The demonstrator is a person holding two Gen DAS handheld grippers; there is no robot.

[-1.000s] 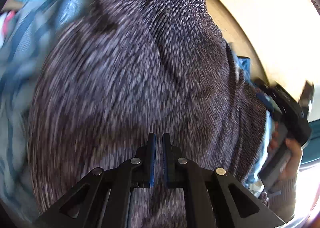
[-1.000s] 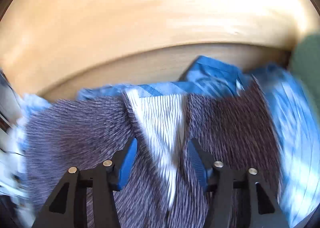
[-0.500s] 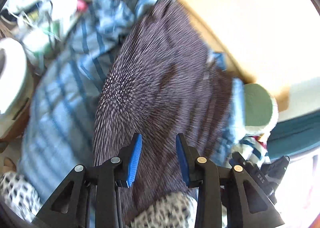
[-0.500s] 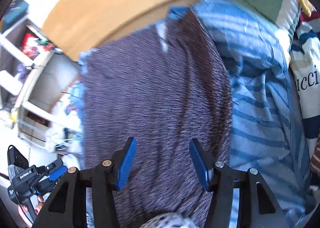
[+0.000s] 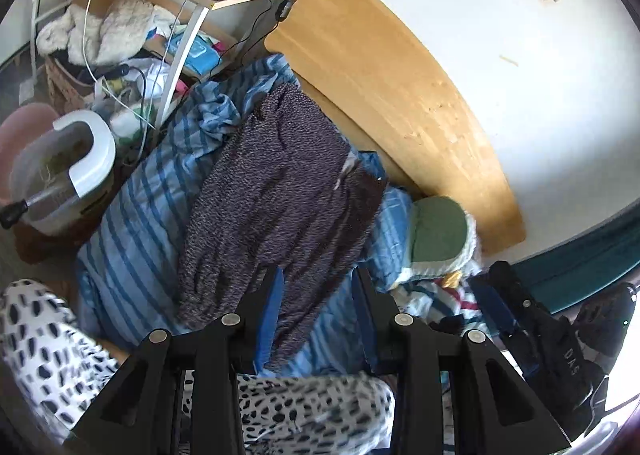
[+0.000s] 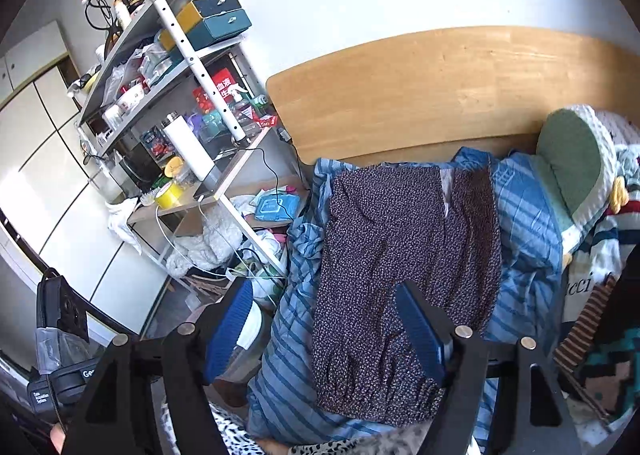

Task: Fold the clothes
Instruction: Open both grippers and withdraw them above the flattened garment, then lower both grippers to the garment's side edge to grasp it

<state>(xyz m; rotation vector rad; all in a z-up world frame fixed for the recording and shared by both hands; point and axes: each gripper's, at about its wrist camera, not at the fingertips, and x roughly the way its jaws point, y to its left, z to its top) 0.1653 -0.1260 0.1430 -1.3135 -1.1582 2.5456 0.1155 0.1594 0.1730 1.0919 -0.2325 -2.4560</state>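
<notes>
Right wrist: "CCI" lettering point(image 6: 579, 287) on cloth.

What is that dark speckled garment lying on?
The dark speckled garment lies spread over a blue striped duvet, which shows around its edges. Whatever is under the duvet, such as the mattress, is covered and cannot be seen.

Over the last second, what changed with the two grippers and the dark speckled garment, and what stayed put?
Both grippers pulled up and back from the dark speckled garment. The left gripper, shut close over the cloth before, now stands open and empty. The right gripper is opening wider, nothing between its fingers. The garment stays spread on the blue striped bedding, against the wooden headboard.
</notes>
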